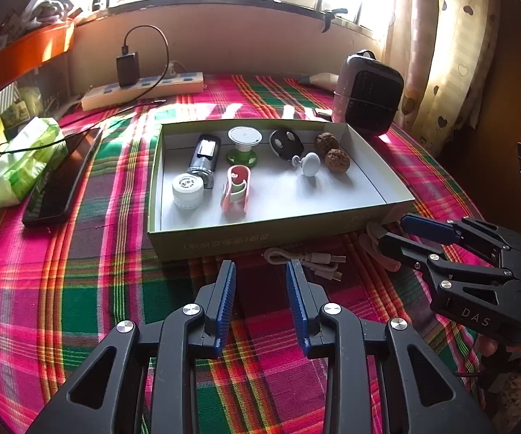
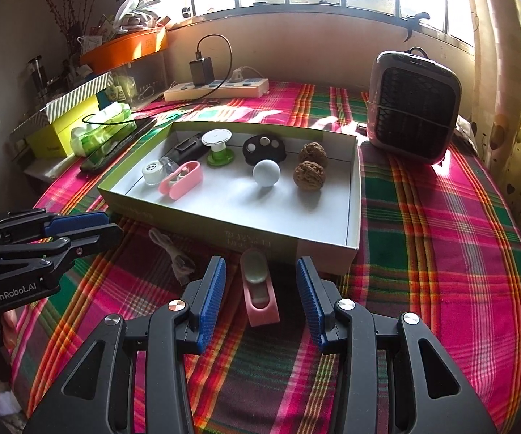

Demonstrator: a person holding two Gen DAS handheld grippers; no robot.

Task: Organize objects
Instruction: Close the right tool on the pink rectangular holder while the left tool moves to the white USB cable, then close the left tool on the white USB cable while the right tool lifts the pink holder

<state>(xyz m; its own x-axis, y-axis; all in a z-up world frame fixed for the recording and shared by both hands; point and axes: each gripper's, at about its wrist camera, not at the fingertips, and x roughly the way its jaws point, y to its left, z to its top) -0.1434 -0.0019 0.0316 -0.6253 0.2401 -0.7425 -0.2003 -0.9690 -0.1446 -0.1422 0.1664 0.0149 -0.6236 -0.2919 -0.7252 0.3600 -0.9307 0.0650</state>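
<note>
Currently: left tongs [image 1: 260,282] open, empty, above plaid bench [image 1: 79,307] | right tongs [image 2: 260,282] open, astride pink case [image 2: 260,298], no contact | white cable [image 1: 307,258] beside box | box [image 1: 260,238] holds 2 walnuts [image 1: 333,152]

The tablecloth [image 2: 441,238] is plaid: magenta, green and dark maroon, with orange and yellow stripes. The shallow box [image 2: 352,195] is olive-green outside, white inside. In it, at 9 o'clock, lies a pink case [image 2: 181,180]; at 12 o'clock a green-and-white spool [image 2: 218,146]; at 3 o'clock two brown walnuts [image 2: 309,168]. Both grippers are black with ribbed blue pads [image 2: 211,300].
</note>
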